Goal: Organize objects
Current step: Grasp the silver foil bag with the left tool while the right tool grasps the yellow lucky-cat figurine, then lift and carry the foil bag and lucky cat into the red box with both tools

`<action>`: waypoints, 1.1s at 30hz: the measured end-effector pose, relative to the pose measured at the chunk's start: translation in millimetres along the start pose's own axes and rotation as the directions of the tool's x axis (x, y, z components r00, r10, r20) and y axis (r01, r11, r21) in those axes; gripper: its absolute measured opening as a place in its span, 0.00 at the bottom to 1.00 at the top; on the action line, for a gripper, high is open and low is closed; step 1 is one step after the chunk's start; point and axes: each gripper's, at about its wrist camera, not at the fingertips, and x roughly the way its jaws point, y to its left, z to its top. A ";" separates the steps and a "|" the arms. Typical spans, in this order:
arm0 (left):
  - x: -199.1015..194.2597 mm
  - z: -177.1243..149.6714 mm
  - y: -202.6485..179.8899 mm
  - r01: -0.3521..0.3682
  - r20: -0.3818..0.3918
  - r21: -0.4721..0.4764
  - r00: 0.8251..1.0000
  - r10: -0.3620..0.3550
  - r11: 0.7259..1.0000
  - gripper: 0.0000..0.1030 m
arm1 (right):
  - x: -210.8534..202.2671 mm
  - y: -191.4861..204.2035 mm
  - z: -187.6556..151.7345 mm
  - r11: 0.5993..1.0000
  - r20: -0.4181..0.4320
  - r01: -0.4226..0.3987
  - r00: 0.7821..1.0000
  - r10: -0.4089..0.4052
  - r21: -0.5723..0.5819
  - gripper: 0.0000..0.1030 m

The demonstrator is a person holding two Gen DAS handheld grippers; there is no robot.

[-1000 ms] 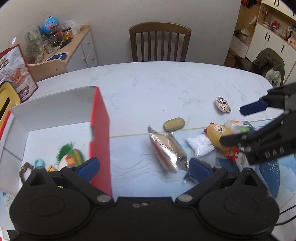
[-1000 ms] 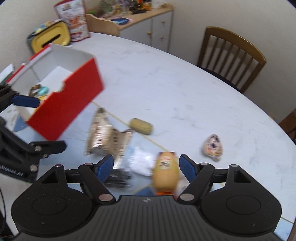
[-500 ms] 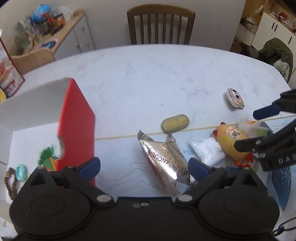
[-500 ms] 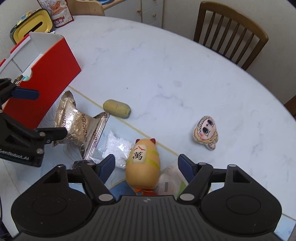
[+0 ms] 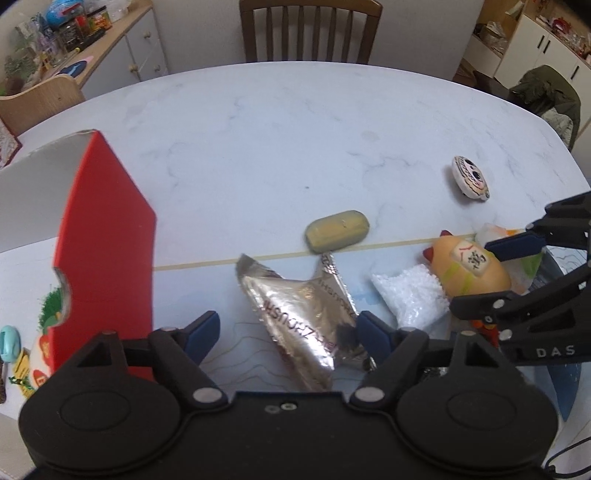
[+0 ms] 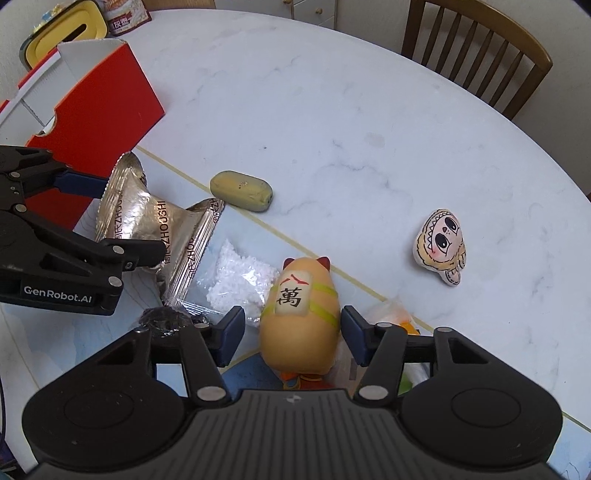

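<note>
A crumpled silver foil packet (image 5: 303, 317) lies between the spread fingers of my left gripper (image 5: 287, 332), which is open; its right pad sits close against the packet's edge. An orange cat figure (image 6: 299, 317) with a character tile lies between the fingers of my right gripper (image 6: 292, 334), also open and not touching it. The open red box (image 5: 103, 236) stands at the left with small toys inside. On the white table lie an olive oblong case (image 5: 337, 230), a clear bag of white beads (image 6: 236, 280) and a painted face stone (image 6: 439, 247).
A wooden chair (image 5: 310, 29) stands at the table's far side. A sideboard (image 5: 110, 48) with clutter is at the back left. A yellow tin (image 6: 62, 33) and a snack bag stand behind the box. A black crumpled item (image 6: 162, 317) and a clear wrapper (image 6: 391, 317) lie near my right gripper.
Both grippers have moved in and lower. The left one now straddles the foil packet, the right one the cat figure. Nothing on the table has shifted.
</note>
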 end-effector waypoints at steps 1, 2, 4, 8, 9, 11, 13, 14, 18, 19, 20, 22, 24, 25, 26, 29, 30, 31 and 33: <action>0.9 0.3 -1.0 0.010 0.000 0.002 1.000 -0.010 1.000 0.69 | 0.1 -0.3 0.0 1.000 0.001 0.002 1.000 -0.002 0.001 0.53; 0.9 0.4 -1.9 0.021 0.001 0.002 1.000 -0.021 1.000 0.67 | 0.0 -0.8 -0.1 1.000 0.001 0.006 1.000 -0.006 0.005 0.50; 0.7 0.5 -3.5 0.047 0.001 0.001 0.999 -0.047 0.999 0.55 | -0.1 -1.9 -0.3 1.000 0.000 0.013 1.000 -0.013 0.012 0.46; -1.6 -0.8 -6.4 0.047 0.014 0.005 0.999 -0.047 0.999 0.49 | -2.0 -0.4 -1.6 1.000 0.005 0.024 1.000 -0.024 0.010 0.45; -1.7 -0.5 -6.7 0.045 0.016 0.007 0.999 -0.045 0.999 0.47 | -2.2 0.4 -1.9 1.000 0.007 0.029 1.000 -0.029 0.012 0.44; -4.0 -1.7 -7.2 0.041 0.022 0.010 0.999 -0.041 0.999 0.44 | -3.2 1.1 -2.6 0.999 0.016 0.038 0.999 -0.038 0.020 0.43; -7.4 -1.7 -7.3 0.041 0.027 0.008 0.999 -0.041 0.999 0.40 | -7.9 0.8 -2.7 0.999 0.027 0.041 0.999 -0.042 0.027 0.43; -10.0 -2.0 -6.6 0.042 0.028 0.006 0.999 -0.042 0.999 0.38 | -11.1 0.4 -3.3 0.999 0.034 0.041 0.999 -0.042 0.032 0.43; -23.2 -2.7 -0.3 0.059 0.032 -0.013 0.998 -0.058 0.998 0.31 | -27.7 2.9 -4.4 0.998 0.059 0.039 0.997 -0.041 0.046 0.43; -27.4 -3.2 1.1 0.059 0.037 -0.018 0.998 -0.059 0.998 0.27 | -32.4 5.1 -4.7 0.998 0.066 0.042 0.997 -0.045 0.045 0.43; -31.7 -3.4 2.8 0.066 0.042 -0.021 0.997 -0.065 0.998 0.26 | -37.3 8.0 -4.8 0.998 0.074 0.046 0.996 -0.049 0.043 0.43; -40.4 -4.0 6.6 0.077 0.054 -0.030 0.996 -0.076 0.997 0.22 | -47.1 13.1 -4.9 0.998 0.089 0.047 0.995 -0.051 0.043 0.43; -49.2 -6.1 9.9 0.081 0.067 -0.031 0.995 -0.079 0.996 0.22 | -56.6 18.9 -5.3 0.998 0.107 0.043 0.993 -0.048 0.045 0.43; -53.5 -7.6 11.4 0.084 0.074 -0.029 0.994 -0.082 0.996 0.20 | -62.1 22.4 -5.8 0.998 0.115 0.041 0.992 -0.046 0.045 0.43; -57.4 -9.1 12.8 0.088 0.079 -0.028 0.993 -0.085 0.996 0.19 | -66.8 26.2 -5.9 0.998 0.122 0.038 0.992 -0.043 0.042 0.43; -70.4 -13.4 17.1 0.096 0.089 -0.032 0.992 -0.092 0.995 0.19 | -79.5 38.9 -5.4 0.999 0.141 0.027 0.989 -0.031 0.031 0.43; -75.4 -14.7 18.6 0.100 0.096 -0.031 0.991 -0.097 0.994 0.19 | -83.8 43.2 -5.0 0.999 0.149 0.022 0.989 -0.026 0.025 0.43; -81.4 -15.9 20.9 0.106 0.103 -0.033 0.989 -0.102 0.994 0.19 | -87.9 47.4 -4.4 1.000 0.154 0.018 0.988 -0.021 0.022 0.43; -94.6 -17.6 25.8 0.119 0.118 -0.033 0.986 -0.114 0.992 0.19 | -95.1 56.3 -2.6 1.000 0.162 0.007 0.987 -0.009 0.012 0.43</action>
